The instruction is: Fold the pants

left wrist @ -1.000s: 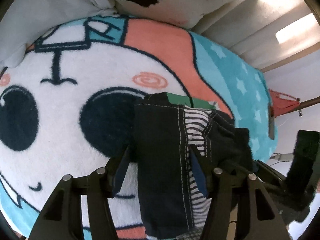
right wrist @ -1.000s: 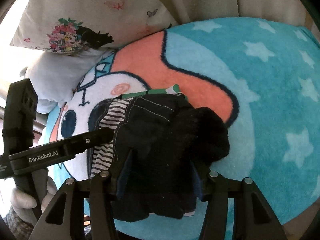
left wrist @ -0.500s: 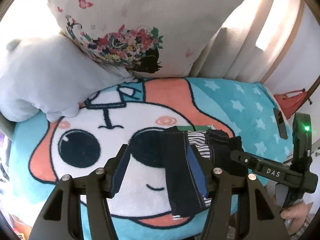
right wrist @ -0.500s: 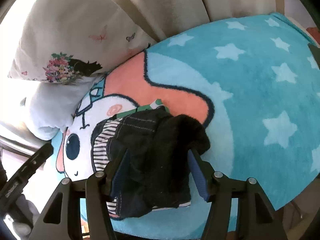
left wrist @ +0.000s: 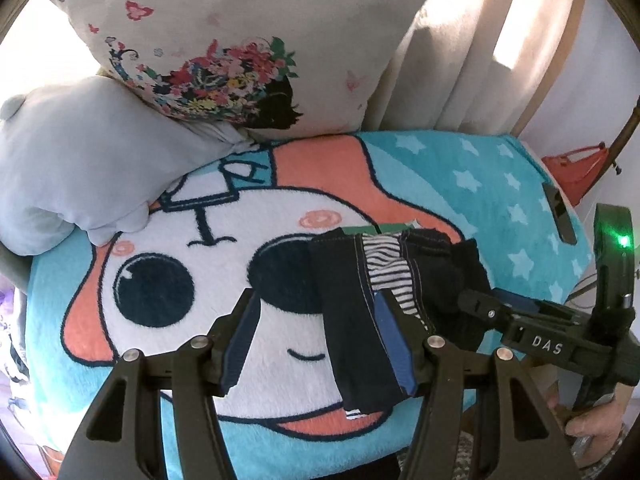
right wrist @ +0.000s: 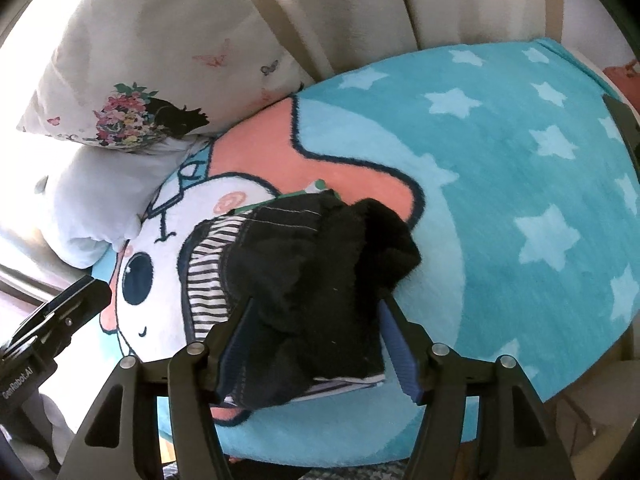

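From my left wrist view, closest in, my left gripper [left wrist: 316, 344] stands at a middling gap, nothing pinched; the dark leg of the pants [left wrist: 372, 312] shows through that gap but lies on the blanket below, clear of the pads. My right gripper [right wrist: 316, 344] is opening as I speak, its jaws spreading to either side of the fuzzy black bundle, pads not pressing on it, so I read that as a release after laying the last fold down.

The pants sit as a compact folded stack at about 4 o'clock on the cartoon blanket [left wrist: 500, 168], striped lining peeking out along the left edge, a green slip [right wrist: 280, 200] under the far end. The stack lies flat near the front, I'd judge, because that's where both my hands could reach across it.

Against a second ago, the left view takes in much more: the cloth filled it then, now the whole cartoon face shows, so that hand has lifted away. The right gripper was narrower on the bundle and has spread since.

Further back at 11 o'clock a pale plush cushion [left wrist: 80, 160] leans on the blanket, the floral pillow [left wrist: 240, 40] above it, curtains [left wrist: 460, 60] behind at 1 o'clock
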A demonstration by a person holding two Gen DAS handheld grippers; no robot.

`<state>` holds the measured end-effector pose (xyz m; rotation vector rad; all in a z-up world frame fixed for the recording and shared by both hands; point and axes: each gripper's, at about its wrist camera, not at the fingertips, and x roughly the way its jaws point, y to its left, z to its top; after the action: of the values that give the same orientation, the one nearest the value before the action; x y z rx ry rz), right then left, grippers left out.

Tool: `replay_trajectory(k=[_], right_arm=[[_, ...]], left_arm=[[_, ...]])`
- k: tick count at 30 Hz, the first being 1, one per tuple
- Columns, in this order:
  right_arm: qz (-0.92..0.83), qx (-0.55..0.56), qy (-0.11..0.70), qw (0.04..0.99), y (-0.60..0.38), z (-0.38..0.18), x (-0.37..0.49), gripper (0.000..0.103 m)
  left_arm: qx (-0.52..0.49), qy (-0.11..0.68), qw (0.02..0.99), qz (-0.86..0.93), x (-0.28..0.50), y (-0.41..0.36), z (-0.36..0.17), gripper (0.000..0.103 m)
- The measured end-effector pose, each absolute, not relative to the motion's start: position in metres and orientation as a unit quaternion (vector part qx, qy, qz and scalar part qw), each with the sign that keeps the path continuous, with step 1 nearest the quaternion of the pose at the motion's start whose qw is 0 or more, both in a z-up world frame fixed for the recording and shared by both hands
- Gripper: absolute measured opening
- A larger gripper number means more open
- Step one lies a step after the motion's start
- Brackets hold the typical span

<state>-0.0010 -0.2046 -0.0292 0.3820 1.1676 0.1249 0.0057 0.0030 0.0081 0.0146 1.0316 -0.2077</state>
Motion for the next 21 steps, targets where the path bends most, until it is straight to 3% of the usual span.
replay_trajectory(k=[21], right_arm=[[0.078,0.176,0.567,0.801,-0.232,-0.044,0.018,0.068]], left_arm=[[-0.005,0.525,0.847,-0.08,0.018,-0.025,-0.016,0.059]])
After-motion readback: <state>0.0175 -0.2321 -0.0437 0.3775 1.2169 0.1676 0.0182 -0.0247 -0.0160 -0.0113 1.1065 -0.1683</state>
